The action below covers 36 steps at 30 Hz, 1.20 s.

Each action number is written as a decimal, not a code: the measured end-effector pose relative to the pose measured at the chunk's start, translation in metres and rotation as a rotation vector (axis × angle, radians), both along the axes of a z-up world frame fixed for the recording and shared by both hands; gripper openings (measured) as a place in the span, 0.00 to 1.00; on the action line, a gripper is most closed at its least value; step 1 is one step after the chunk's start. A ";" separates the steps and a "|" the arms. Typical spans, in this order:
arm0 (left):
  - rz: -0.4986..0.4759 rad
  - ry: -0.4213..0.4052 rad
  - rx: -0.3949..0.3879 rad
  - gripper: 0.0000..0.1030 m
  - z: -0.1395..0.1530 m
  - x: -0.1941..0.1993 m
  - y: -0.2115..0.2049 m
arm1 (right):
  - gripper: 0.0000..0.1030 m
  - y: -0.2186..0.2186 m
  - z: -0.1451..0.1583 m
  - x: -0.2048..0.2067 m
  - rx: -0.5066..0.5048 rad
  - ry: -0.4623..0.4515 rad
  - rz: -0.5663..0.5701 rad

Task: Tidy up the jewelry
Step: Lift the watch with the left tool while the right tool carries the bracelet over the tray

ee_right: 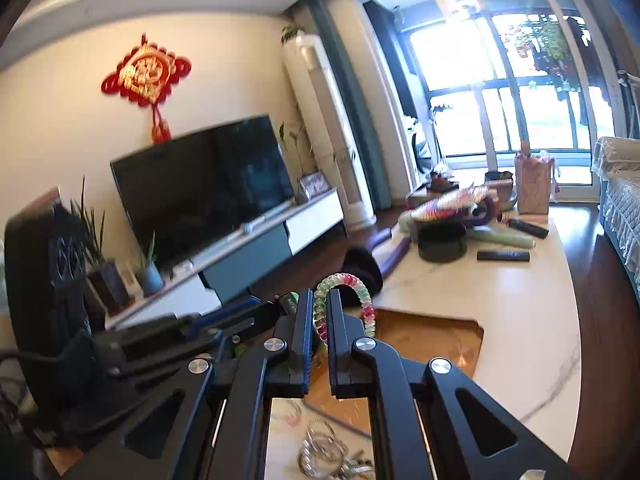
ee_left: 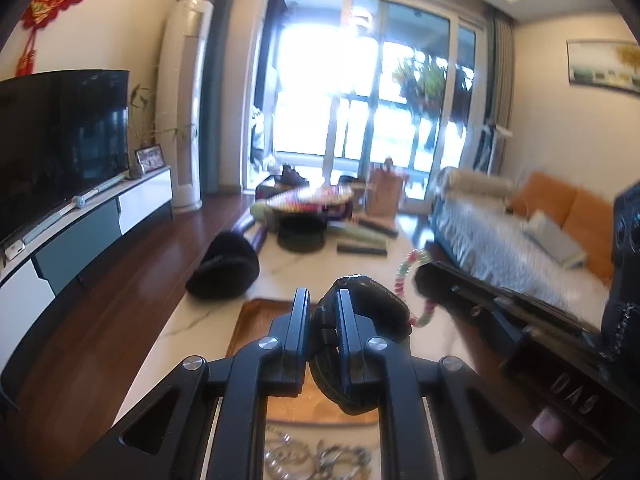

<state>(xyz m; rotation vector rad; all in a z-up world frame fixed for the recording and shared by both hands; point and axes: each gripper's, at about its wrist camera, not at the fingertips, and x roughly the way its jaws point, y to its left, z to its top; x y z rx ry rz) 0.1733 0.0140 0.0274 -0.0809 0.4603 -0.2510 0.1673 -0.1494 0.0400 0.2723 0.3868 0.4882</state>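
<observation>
My left gripper (ee_left: pixel 323 304) is shut on a black watch (ee_left: pixel 370 312) by its strap and holds it above the wooden tray (ee_left: pixel 256 320). My right gripper (ee_right: pixel 319 312) is shut on a pink, green and white coiled bracelet (ee_right: pixel 347 282), which loops up past the fingertips. The bracelet also shows in the left wrist view (ee_left: pixel 404 276), at the tip of the right gripper (ee_left: pixel 424 276). Silver jewelry (ee_left: pixel 316 460) lies on the white table below the left gripper and also shows in the right wrist view (ee_right: pixel 328 456).
On the white marble table (ee_right: pixel 520 320) stand a black round box (ee_right: pixel 442 244), a remote (ee_right: pixel 503 256), a colourful fan (ee_right: pixel 448 200) and a paper bag (ee_right: pixel 534 188). A black cushion (ee_left: pixel 224 268) sits at the table's left. A sofa (ee_left: pixel 520 240) is on the right, a TV (ee_left: pixel 60 140) on the left.
</observation>
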 end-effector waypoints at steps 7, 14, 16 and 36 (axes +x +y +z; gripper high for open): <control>0.009 0.078 -0.015 0.13 -0.045 0.010 0.026 | 0.06 -0.020 -0.047 0.017 0.157 0.128 0.106; -0.008 0.201 -0.208 0.13 -0.075 0.036 0.050 | 0.06 -0.023 -0.083 0.033 0.206 0.223 0.176; 0.011 0.212 -0.201 0.13 -0.085 0.041 0.048 | 0.06 -0.018 -0.090 0.037 0.186 0.235 0.161; 0.104 0.362 -0.097 0.13 -0.152 0.102 0.023 | 0.06 -0.023 -0.143 0.086 0.023 0.322 0.023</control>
